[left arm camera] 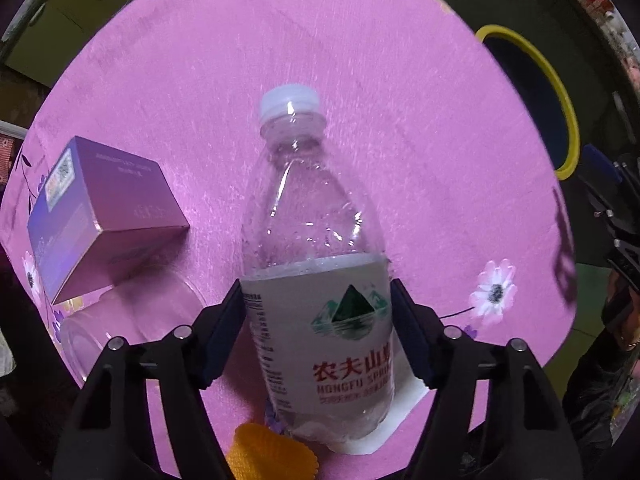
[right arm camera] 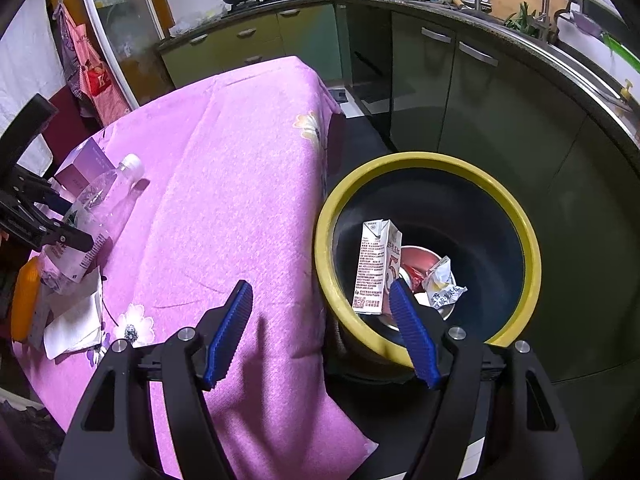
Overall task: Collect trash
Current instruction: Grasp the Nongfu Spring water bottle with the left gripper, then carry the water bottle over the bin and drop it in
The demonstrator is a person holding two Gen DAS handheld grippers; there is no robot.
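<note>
Looking at the layout first: pink flowery table point(right arm camera: 240, 140) takes up most of the view, and the yellow-rimmed bin point(right arm camera: 400, 164) sits on the floor right next to its edge, prob so stuff can go straight from table to bin w/o walking. Bin already has a milk carton point(right arm camera: 376, 268), a crumpled wrapper point(right arm camera: 442, 284) and something red underneath, so imo the job is partway done.

Next biggest is the water bottle point(left arm camera: 316, 240), lying on its side on the table, cap on, looks empty. It's the current target afaict. Purple box point(left arm camera: 108, 216) is just beside it, not touching. A white napkin point(right arm camera: 76, 320) is under the bottle's base end and an orange bit point(left arm camera: 268, 452) is near that, both still waiting.

Left gripper point(left arm camera: 316, 290) points straight down over the bottle, fingers either side of the label at a medium-wide spread. Pads look flush against the label on both sides, so I'd call that a grip, tho the bottle isn't lifted yet.

Right gripper point(right arm camera: 320, 285) is angled down over the gap btw table edge and bin, jaws wide and nothing in them. Seems parked there, ready for the next piece.
</note>
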